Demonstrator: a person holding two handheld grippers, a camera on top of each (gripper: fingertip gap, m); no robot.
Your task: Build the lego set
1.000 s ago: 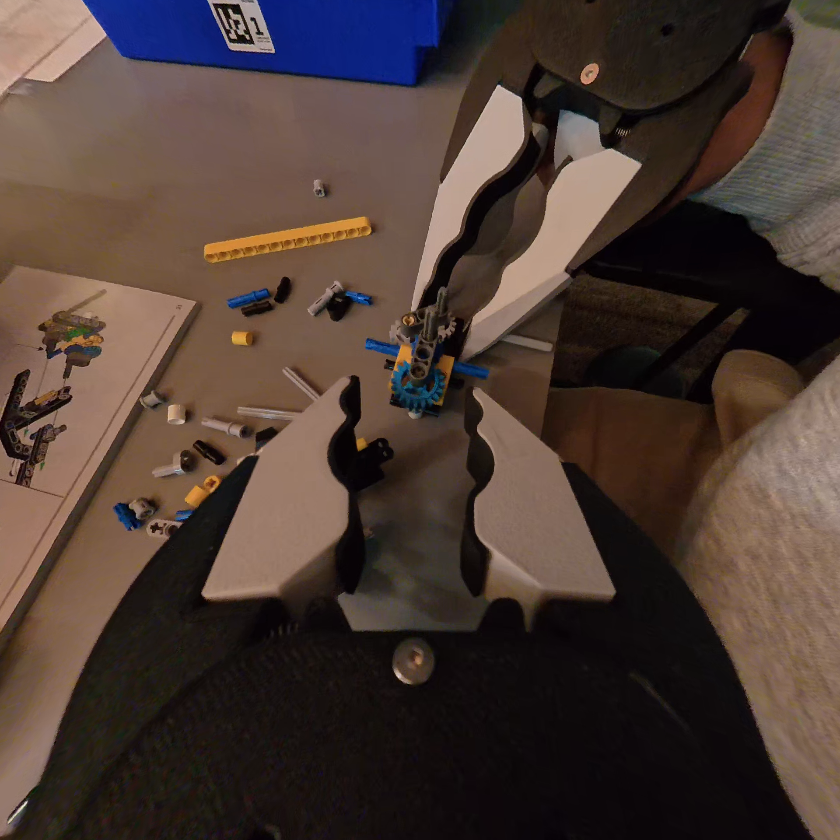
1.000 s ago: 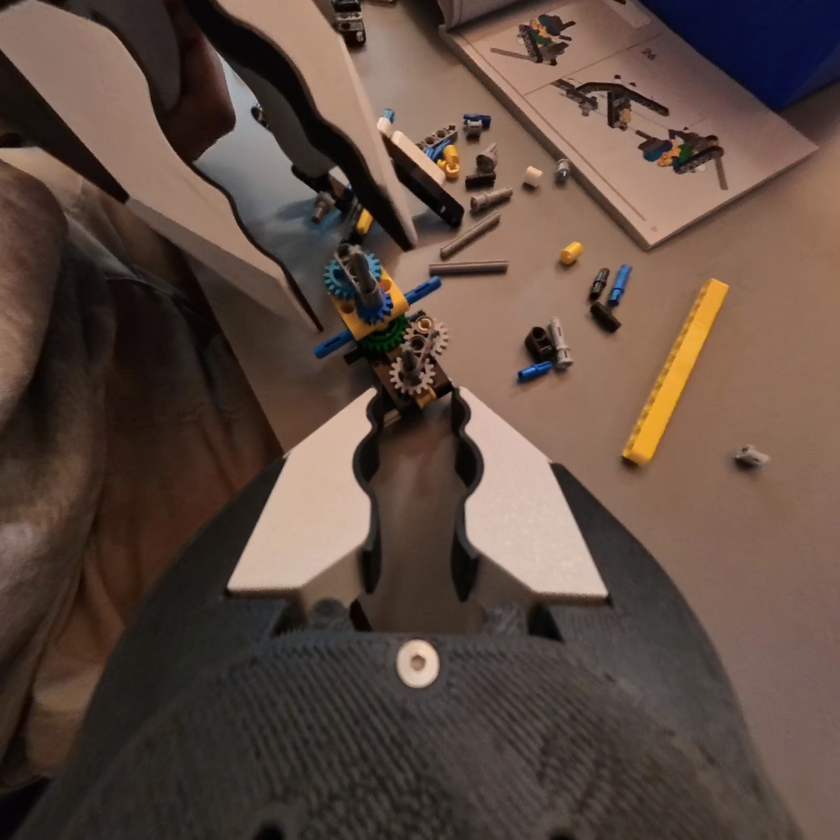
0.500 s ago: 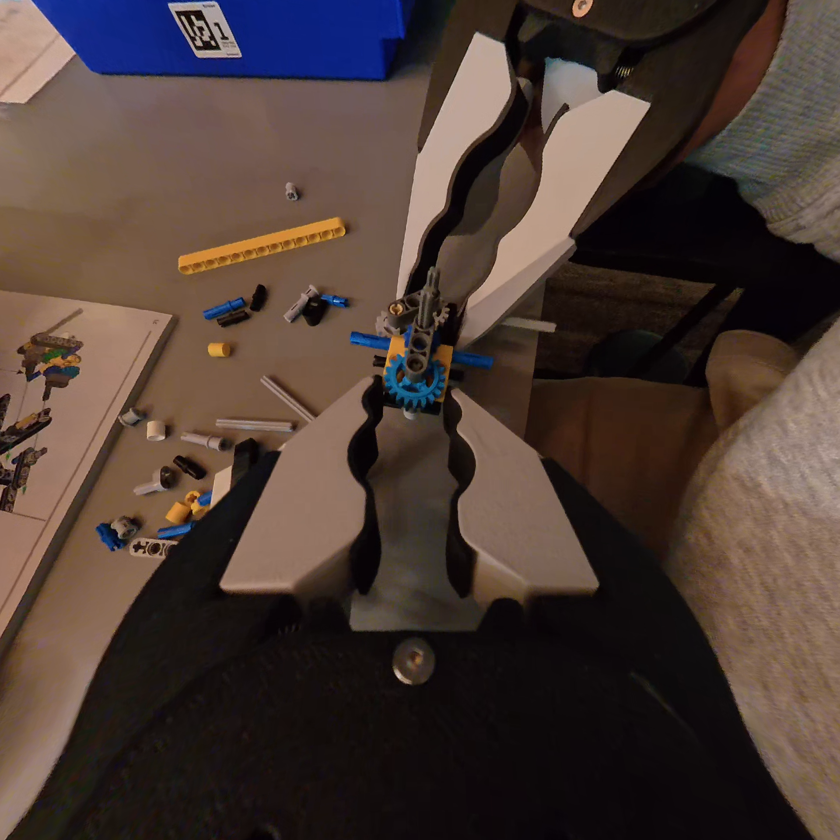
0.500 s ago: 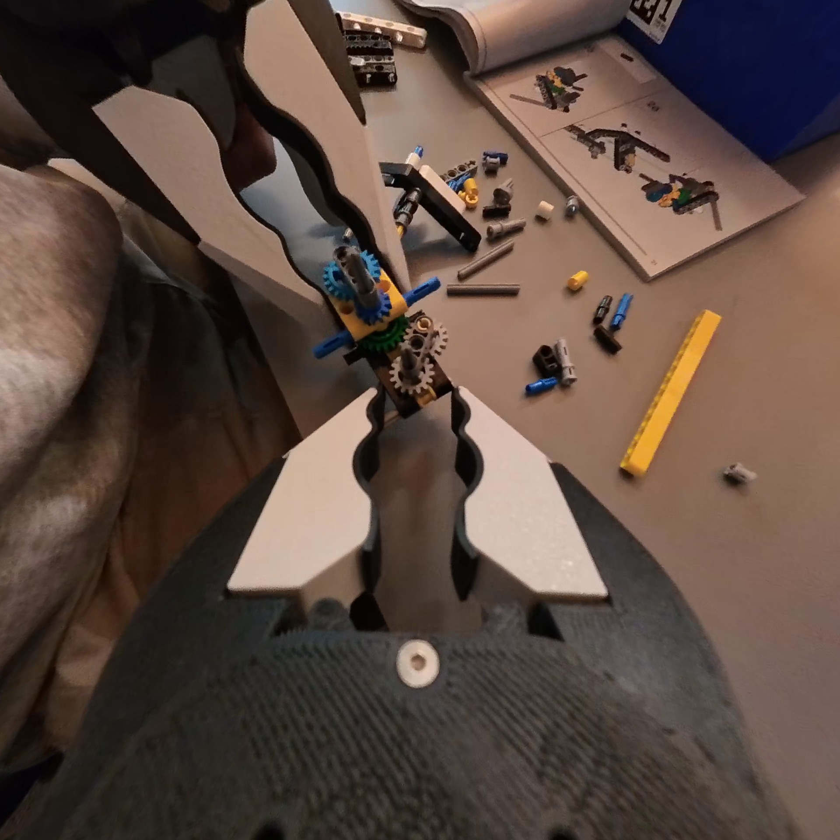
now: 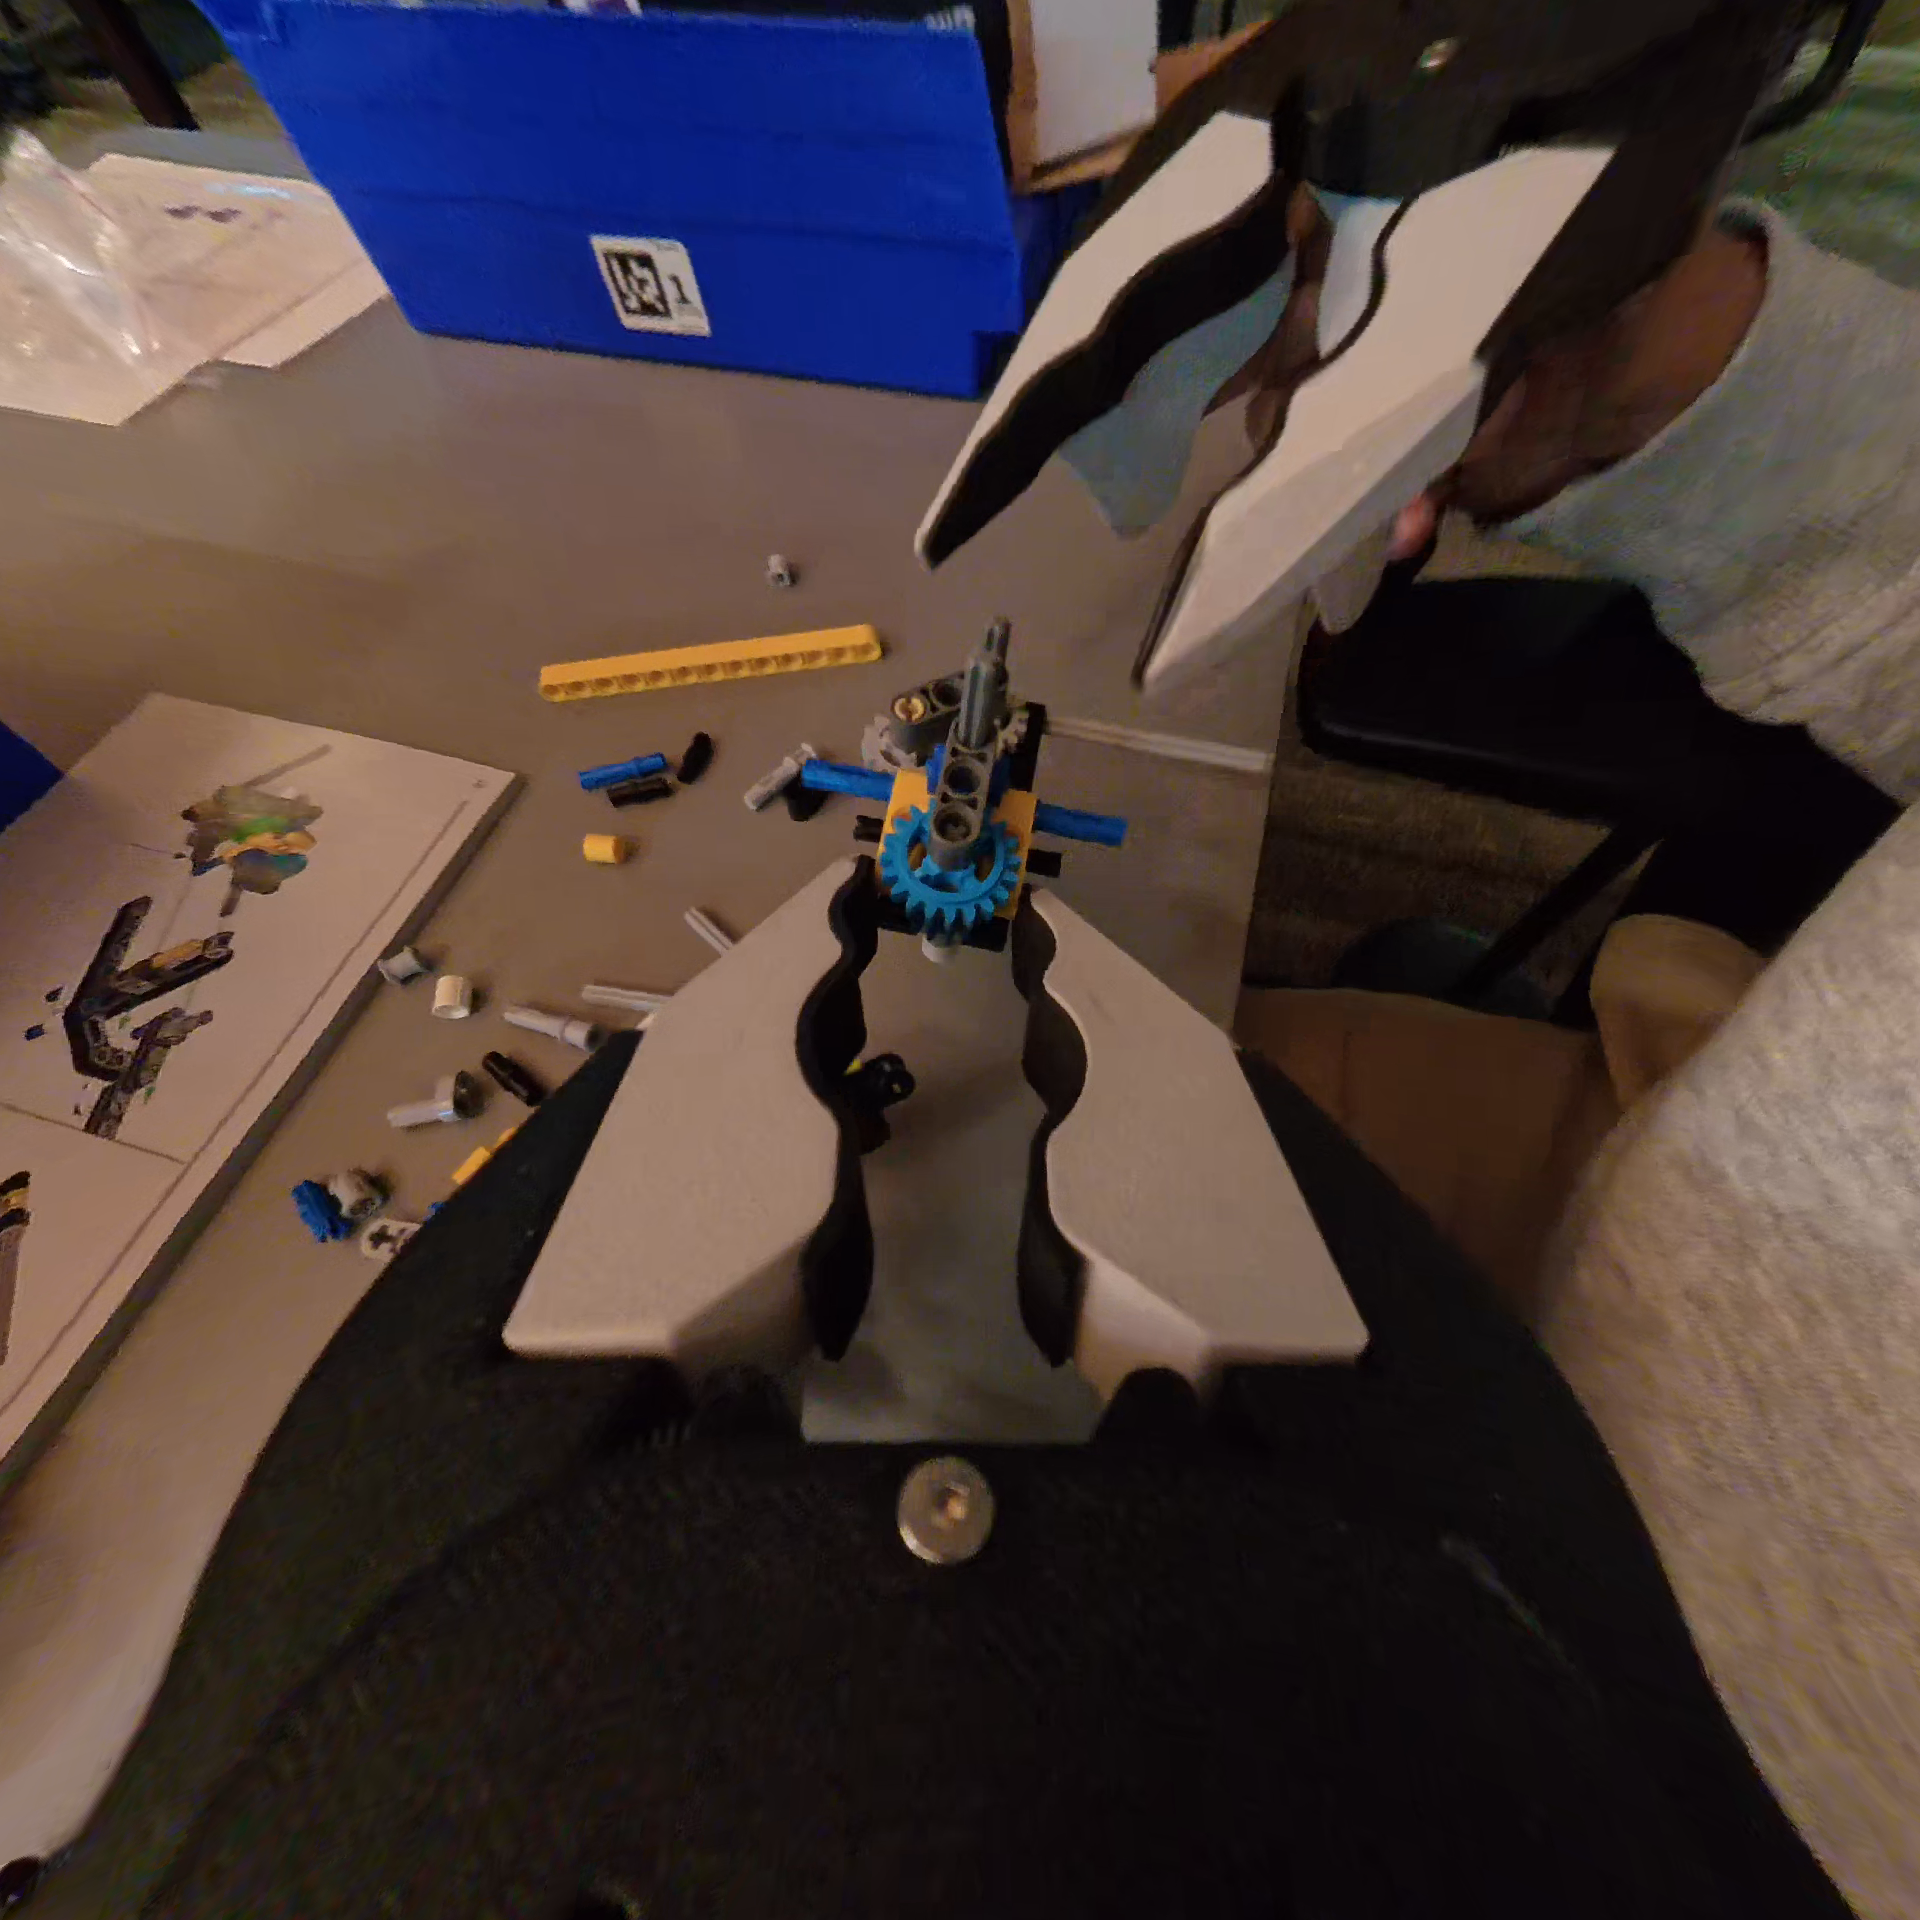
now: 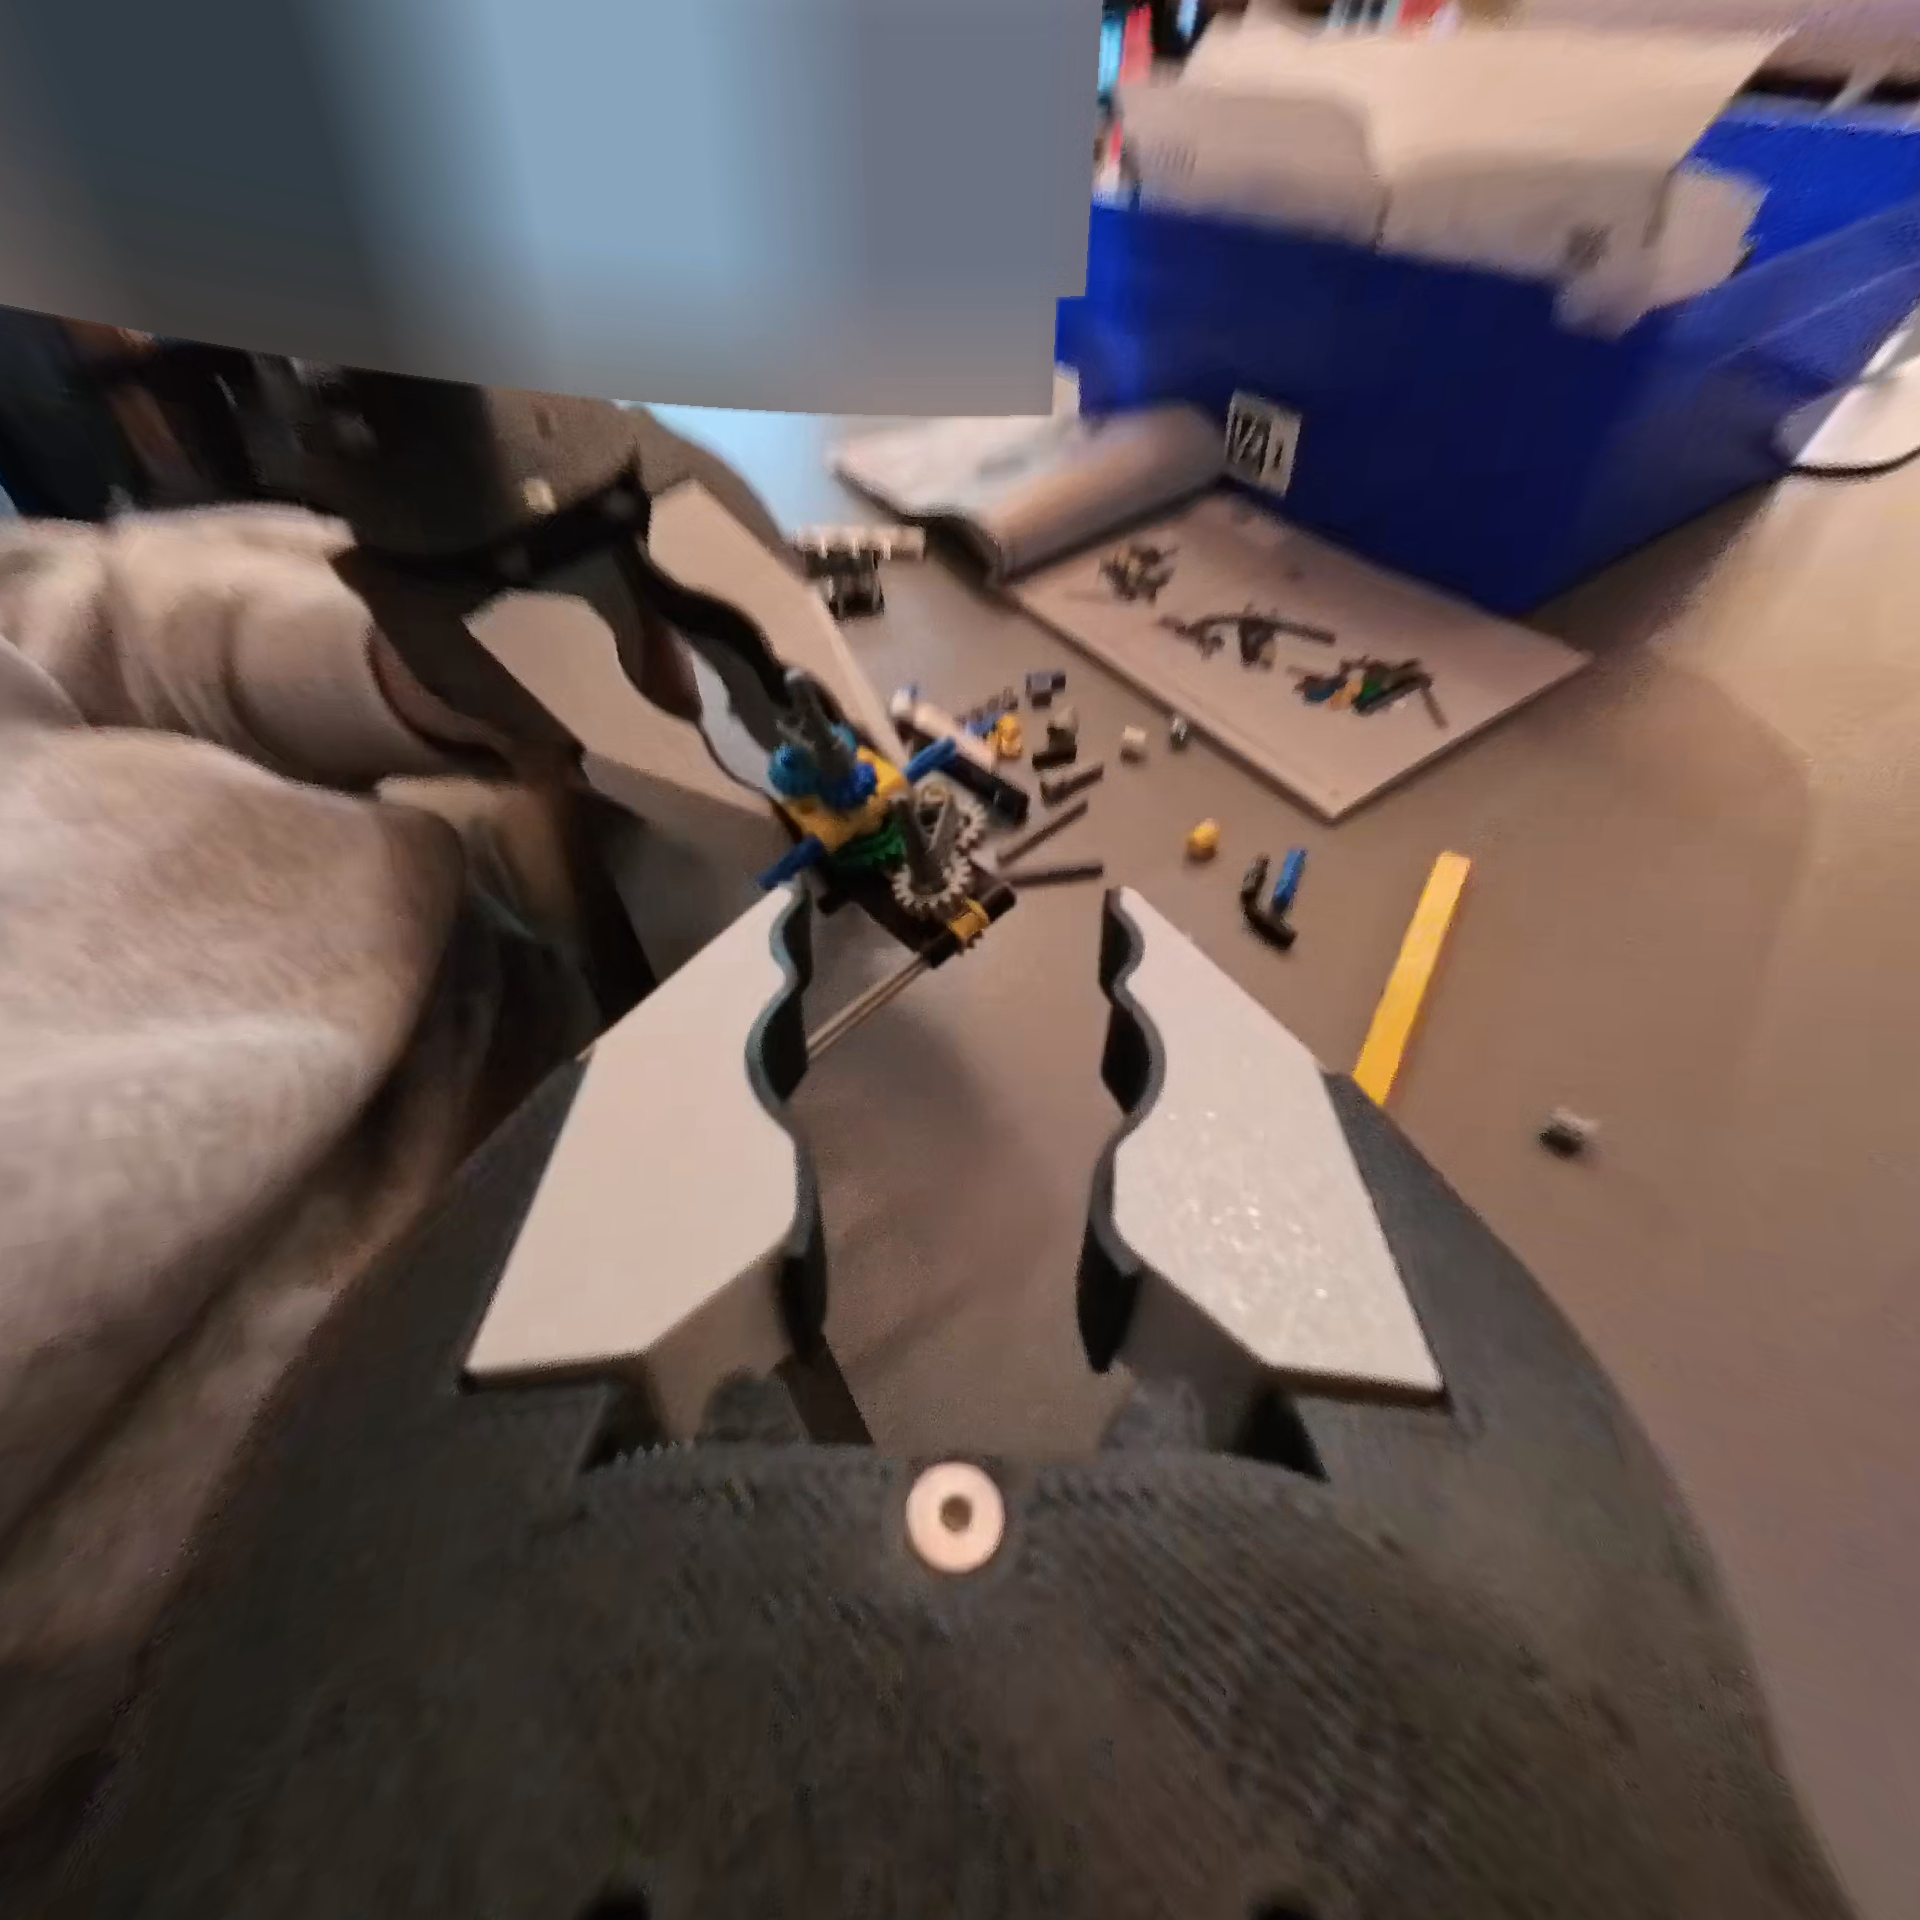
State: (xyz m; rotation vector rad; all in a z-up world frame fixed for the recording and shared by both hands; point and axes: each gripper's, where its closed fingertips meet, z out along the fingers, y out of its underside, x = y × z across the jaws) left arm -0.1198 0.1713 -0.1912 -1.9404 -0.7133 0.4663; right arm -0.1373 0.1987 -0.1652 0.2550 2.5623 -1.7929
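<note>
A small lego assembly (image 5: 956, 821) with a blue gear, a yellow block, blue pins and a grey axle is held above the grey table. My left gripper (image 5: 945, 894) is shut on its lower end. My right gripper (image 6: 951, 904) is open and empty, just short of the assembly (image 6: 873, 821), whose grey gears face it. In the left wrist view the right gripper (image 5: 1034, 613) hangs open above and behind the assembly, apart from it. In the right wrist view the left gripper (image 6: 800, 727) shows behind the assembly, holding it.
A long yellow beam (image 5: 707, 660) and several small loose pins and axles (image 5: 520, 1029) lie on the table (image 5: 364, 540). An open instruction booklet (image 5: 208, 883) lies to the left. A blue bin (image 5: 675, 177) stands at the back. The table edge and a person's sleeve (image 5: 1766, 1247) are on the right. The left gripper's tips are roughly 5 cm from the right gripper's.
My left gripper closed onto the assembly. My right gripper opened, let go of the assembly and pulled up and back from it.
</note>
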